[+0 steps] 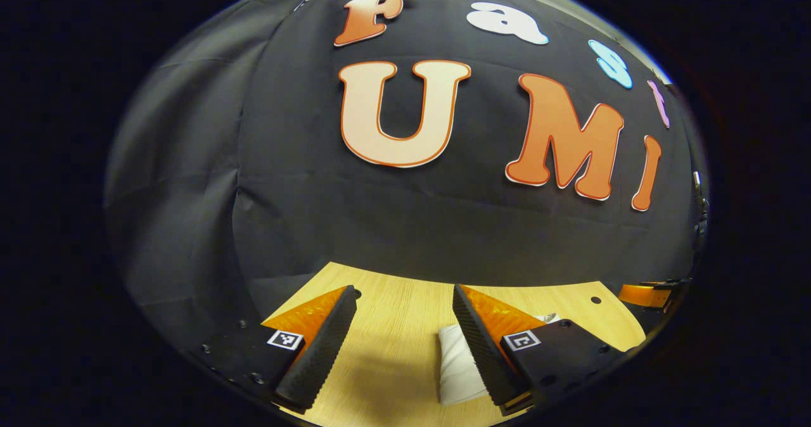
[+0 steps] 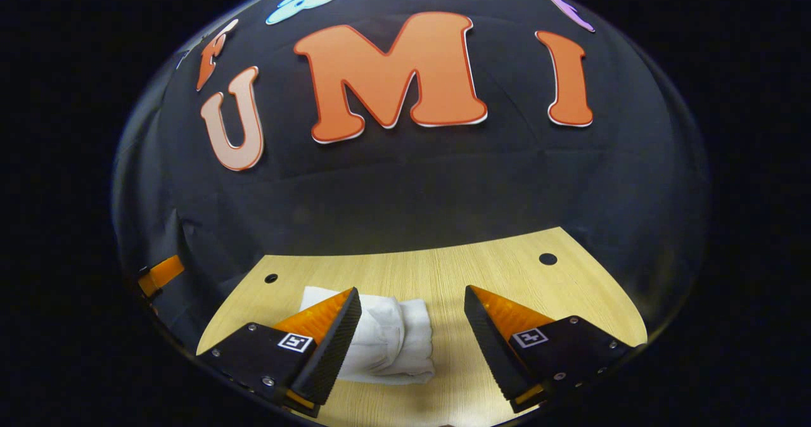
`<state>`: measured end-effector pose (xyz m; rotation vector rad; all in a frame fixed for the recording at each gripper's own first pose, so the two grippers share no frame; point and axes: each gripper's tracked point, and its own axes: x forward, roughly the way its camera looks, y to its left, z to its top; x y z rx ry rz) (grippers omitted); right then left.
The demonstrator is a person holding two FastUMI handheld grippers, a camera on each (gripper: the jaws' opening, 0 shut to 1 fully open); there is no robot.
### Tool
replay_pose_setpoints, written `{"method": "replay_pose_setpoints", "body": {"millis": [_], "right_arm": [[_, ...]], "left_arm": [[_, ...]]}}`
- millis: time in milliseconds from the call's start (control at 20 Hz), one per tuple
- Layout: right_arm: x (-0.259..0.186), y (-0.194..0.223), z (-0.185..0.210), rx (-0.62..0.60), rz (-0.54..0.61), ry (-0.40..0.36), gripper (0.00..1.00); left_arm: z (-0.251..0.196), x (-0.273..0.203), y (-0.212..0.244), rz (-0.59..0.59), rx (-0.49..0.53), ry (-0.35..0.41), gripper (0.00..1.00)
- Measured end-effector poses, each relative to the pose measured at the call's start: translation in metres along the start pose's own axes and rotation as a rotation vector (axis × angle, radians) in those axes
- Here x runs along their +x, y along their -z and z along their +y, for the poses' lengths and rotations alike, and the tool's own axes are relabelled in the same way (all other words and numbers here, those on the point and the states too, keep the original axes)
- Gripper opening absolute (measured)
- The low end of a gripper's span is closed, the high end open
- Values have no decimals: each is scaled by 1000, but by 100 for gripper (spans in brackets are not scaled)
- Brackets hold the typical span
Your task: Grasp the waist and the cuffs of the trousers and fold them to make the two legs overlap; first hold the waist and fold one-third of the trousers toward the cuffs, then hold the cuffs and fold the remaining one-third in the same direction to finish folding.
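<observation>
White trousers [image 2: 386, 341] lie folded into a compact bundle on the wooden bench [image 2: 443, 275]; in right gripper view the bundle's left part is hidden behind the right gripper's [image 2: 412, 338] left finger, so its full outline can't be made out. In left gripper view only a strip of the bundle shows, the rest hidden by the left gripper's [image 1: 405, 344] right finger. Both grippers w/ fingers apart, nothing between them, above the bench.

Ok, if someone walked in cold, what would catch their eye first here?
Probably the white trousers, already folded into a compact bundle on the wooden table, lying between the right tongs' open fingers. In the left gripper view, the left tongs hang open over bare wood, the bundle beside one finger.
</observation>
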<state>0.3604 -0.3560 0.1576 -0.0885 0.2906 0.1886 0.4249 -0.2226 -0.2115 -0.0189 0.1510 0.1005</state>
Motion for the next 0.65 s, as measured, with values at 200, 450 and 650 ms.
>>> {"method": "replay_pose_setpoints", "body": {"millis": [200, 450, 650], "right_arm": [[-33, -13, 1, -29, -93, 24, 98], [-71, -14, 9, -141, -161, 56, 98], [-91, -25, 18, -167, -219, 46, 98]], "left_arm": [[18, -24, -16, -22, -8, 20, 99], [20, -39, -7, -25, -31, 44, 99], [23, -50, -7, -27, -28, 57, 99]]}}
